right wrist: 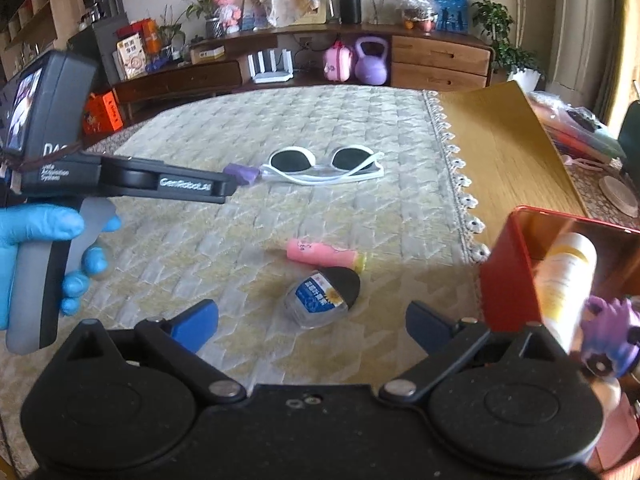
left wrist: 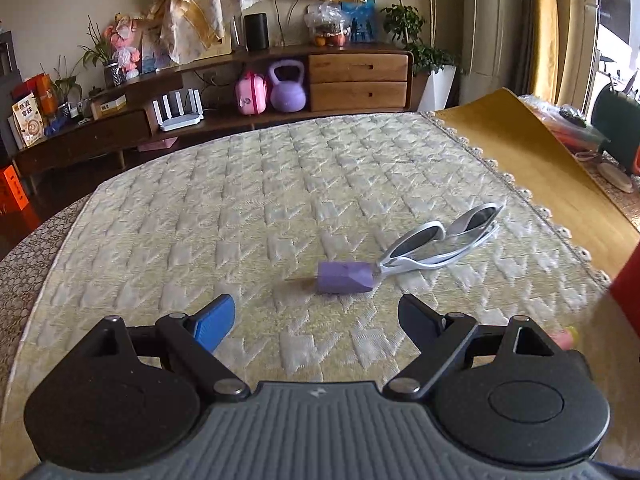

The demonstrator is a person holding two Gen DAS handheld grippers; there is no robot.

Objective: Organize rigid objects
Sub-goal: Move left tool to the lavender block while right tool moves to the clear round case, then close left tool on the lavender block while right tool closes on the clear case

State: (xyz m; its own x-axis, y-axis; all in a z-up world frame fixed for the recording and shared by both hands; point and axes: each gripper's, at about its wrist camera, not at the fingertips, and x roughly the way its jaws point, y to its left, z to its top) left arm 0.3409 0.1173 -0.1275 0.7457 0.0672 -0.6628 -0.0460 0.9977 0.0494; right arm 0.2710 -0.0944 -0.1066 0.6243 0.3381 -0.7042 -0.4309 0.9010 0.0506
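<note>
Open quilted cloth (left wrist: 240, 200) lies left of the sunglasses (left wrist: 444, 240).

I read "GenRobot.ai" in pale letters along the black side arm of the left tongs (right wrist: 236, 178) in my right wrist view. On the grey body behind it stand the large letters "DA", cut off, with small lines below; I make out only "System". The small bottle (right wrist: 322, 298) on the table carries a blue label with white characters, too small to read. The snack bag (left wrist: 28, 118) on the sideboard shows large characters, not legible
</note>
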